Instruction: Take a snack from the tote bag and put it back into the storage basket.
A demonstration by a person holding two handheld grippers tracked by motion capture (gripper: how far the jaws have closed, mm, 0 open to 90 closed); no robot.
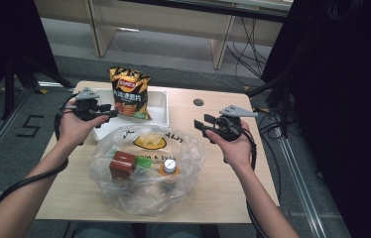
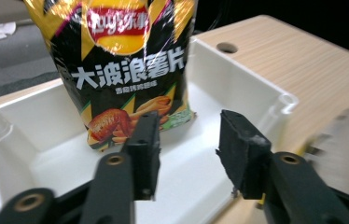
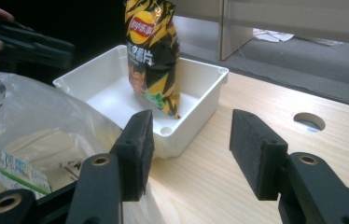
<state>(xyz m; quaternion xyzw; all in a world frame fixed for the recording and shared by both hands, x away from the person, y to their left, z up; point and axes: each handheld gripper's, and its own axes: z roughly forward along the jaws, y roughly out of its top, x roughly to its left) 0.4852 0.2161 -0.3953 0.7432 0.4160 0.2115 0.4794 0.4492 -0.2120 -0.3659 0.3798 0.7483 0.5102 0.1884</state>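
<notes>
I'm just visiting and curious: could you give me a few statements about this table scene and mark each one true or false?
1. The chip bag stands upright in the white bin. True.
2. The left claw is clamped on the chip bag. False: its jaws stand apart with nothing between them.
3. The clear plastic bag holds a red-brown box. True.
4. The right claw grips the plastic bag. False: it is open and holds nothing.
5. The white bin sits on the floor. False: it rests on the wooden table.
</notes>
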